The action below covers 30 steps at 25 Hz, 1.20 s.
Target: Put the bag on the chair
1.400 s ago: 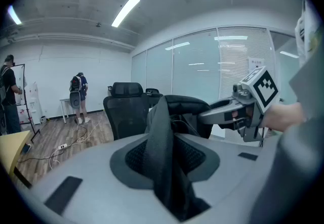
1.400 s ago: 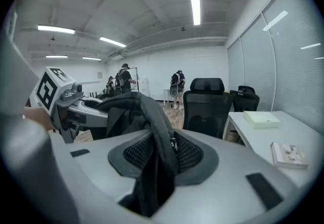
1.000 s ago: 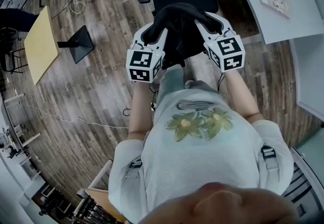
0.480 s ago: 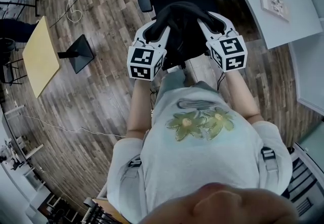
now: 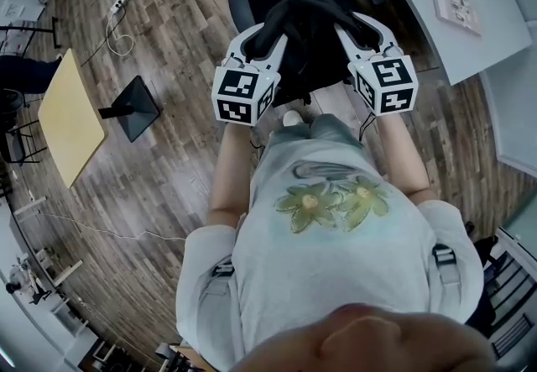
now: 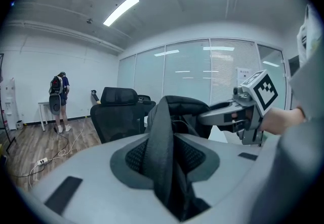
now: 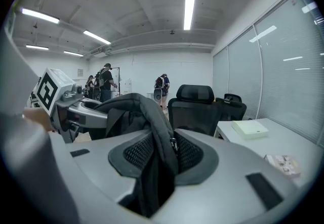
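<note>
Bag (image 5: pixel 306 26): black, hung between both grippers over the chair (image 5: pixel 240 7) front; whether it touches the seat is unclear.
Left gripper (image 6: pixel 163 165): jaws partway closed, clamped on a bag strap (image 6: pixel 161 127).
Right gripper (image 7: pixel 161 162): the same, pinching the other strap (image 7: pixel 158 127).
Edges: desk (image 5: pixel 436 26) just right of the chair.
Room: open floor (image 5: pixel 168 135) to the left.

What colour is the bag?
The bag is black, clearest in the head view.
</note>
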Each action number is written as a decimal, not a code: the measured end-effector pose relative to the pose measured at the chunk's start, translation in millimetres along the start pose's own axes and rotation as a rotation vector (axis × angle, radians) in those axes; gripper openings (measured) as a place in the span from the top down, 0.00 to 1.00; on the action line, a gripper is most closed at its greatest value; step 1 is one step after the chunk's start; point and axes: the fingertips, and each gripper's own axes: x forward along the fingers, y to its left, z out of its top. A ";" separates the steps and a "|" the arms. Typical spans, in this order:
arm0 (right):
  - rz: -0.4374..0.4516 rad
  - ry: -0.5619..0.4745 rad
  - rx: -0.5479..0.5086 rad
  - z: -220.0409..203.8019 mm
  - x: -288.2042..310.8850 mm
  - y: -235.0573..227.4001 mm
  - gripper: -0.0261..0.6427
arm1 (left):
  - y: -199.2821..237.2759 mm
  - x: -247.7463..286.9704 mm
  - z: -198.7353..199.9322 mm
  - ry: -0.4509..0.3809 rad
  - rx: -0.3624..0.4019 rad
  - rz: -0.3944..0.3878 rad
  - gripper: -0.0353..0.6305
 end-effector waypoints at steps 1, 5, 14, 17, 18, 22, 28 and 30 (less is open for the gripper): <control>-0.005 -0.005 -0.002 3.1 1.8 -0.4 0.77 | 2.8 1.2 2.6 -0.005 0.003 -0.004 0.75; -0.025 -0.016 -0.011 14.1 10.2 -5.5 0.77 | 12.8 9.6 12.9 -0.023 0.010 -0.017 0.75; -0.046 -0.022 -0.017 25.3 27.5 -18.9 0.77 | 27.8 28.6 23.3 -0.036 0.005 -0.041 0.75; -0.045 -0.020 -0.015 27.2 33.8 -26.0 0.77 | 31.1 36.8 26.1 -0.033 -0.001 -0.039 0.75; -0.044 -0.019 -0.014 27.9 36.8 -28.1 0.77 | 32.8 39.3 26.7 -0.031 -0.004 -0.037 0.75; -0.024 -0.010 -0.006 28.7 53.0 -39.2 0.77 | 42.6 54.8 28.2 -0.018 -0.013 -0.028 0.75; 0.023 -0.014 -0.003 47.1 87.8 -67.0 0.78 | 65.7 88.0 48.7 -0.014 -0.014 0.020 0.75; 0.039 -0.012 -0.005 54.0 100.8 -77.7 0.78 | 73.4 99.9 55.5 -0.015 -0.021 0.034 0.75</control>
